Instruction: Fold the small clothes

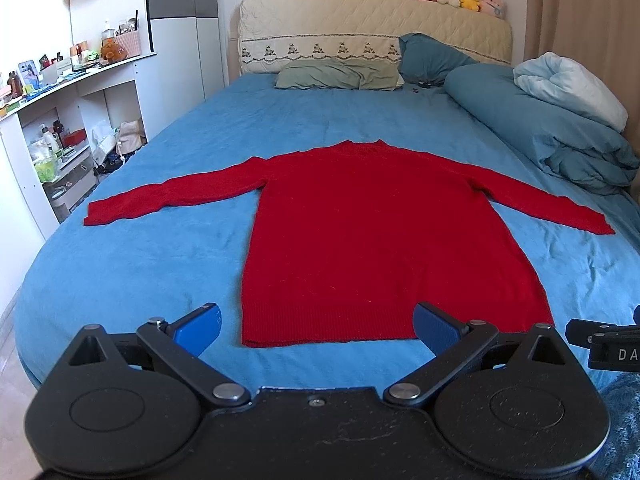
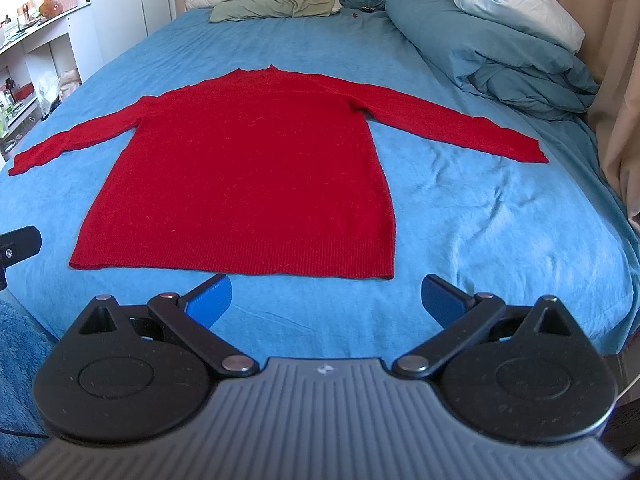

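A red long-sleeved sweater (image 1: 360, 232) lies flat on the blue bed sheet (image 1: 140, 264), both sleeves spread out to the sides, hem toward me. It also shows in the right wrist view (image 2: 248, 168). My left gripper (image 1: 318, 326) is open and empty, just in front of the hem's left half. My right gripper (image 2: 326, 302) is open and empty, just short of the hem's right corner. The edge of the right gripper (image 1: 604, 344) shows at the right of the left wrist view.
Pillows (image 1: 340, 74) and a rolled blue duvet (image 1: 540, 120) lie at the head and right side of the bed. A white shelf unit (image 1: 60, 128) full of small items stands at the left. A curtain (image 2: 620, 100) hangs at the right.
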Tool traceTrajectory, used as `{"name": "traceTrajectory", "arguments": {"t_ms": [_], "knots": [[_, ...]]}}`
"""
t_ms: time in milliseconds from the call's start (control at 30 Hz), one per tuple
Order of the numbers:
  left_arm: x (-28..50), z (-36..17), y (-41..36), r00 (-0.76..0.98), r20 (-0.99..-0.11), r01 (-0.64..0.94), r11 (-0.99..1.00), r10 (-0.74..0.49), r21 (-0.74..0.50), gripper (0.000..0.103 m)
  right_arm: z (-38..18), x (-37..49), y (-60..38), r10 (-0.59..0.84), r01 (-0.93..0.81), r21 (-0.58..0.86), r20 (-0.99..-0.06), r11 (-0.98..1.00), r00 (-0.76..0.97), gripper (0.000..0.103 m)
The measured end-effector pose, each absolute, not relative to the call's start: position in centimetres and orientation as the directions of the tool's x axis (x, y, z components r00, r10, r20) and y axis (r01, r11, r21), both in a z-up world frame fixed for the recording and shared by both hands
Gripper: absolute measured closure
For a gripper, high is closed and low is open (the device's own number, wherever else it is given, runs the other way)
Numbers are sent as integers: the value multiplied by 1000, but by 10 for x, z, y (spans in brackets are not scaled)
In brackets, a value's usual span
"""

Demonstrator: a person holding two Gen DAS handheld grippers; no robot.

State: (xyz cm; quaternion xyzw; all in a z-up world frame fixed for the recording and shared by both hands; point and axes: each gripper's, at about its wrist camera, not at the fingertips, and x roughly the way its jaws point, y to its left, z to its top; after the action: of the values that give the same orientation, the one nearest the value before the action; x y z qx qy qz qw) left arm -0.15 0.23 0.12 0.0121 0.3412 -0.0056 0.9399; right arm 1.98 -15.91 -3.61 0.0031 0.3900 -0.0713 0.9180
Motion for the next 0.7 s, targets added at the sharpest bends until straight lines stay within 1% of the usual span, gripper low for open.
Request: {"name": "traceTrajectory", "arguments": {"t_ms": [700], "knots": [[-1, 1, 4, 768, -641, 12, 1000, 7, 25, 0, -36, 21, -156, -130, 134, -51, -716, 990, 686, 0]]}}
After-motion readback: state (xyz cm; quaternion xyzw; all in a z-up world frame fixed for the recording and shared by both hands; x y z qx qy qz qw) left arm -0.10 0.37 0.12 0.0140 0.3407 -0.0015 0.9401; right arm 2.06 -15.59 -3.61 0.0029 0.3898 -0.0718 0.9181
